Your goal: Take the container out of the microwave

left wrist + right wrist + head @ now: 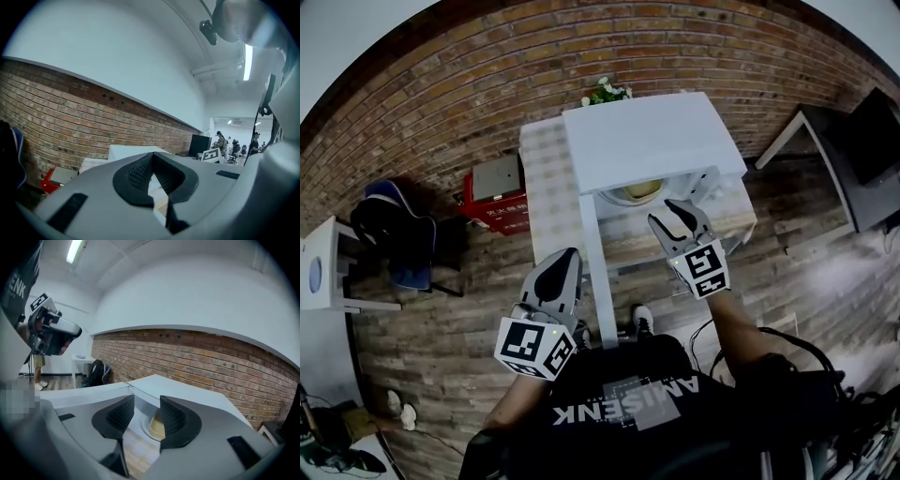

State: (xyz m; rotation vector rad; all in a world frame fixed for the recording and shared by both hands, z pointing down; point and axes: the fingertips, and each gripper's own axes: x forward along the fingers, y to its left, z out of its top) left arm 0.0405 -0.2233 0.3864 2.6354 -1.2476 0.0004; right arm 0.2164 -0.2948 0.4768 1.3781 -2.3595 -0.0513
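Observation:
The white microwave [652,141] stands on a table, its door [592,272] swung open toward me. Inside, a pale yellow container [642,190] rests on the glass turntable. My right gripper [680,220] hovers just in front of the opening, open and holding nothing. In the right gripper view the container [157,427] shows between and beyond the jaws of my right gripper [143,418], not touched. My left gripper [558,277] hangs left of the door, shut and empty. The left gripper view shows my left gripper [152,180] with pads meeting, and the microwave [131,152] ahead.
The table [546,187] wears a checked cloth. A red box [497,202] and a dark chair with a bag [398,234] stand to the left on the wooden floor. A small plant [605,92] sits behind the microwave. A black desk [858,159] is at the right.

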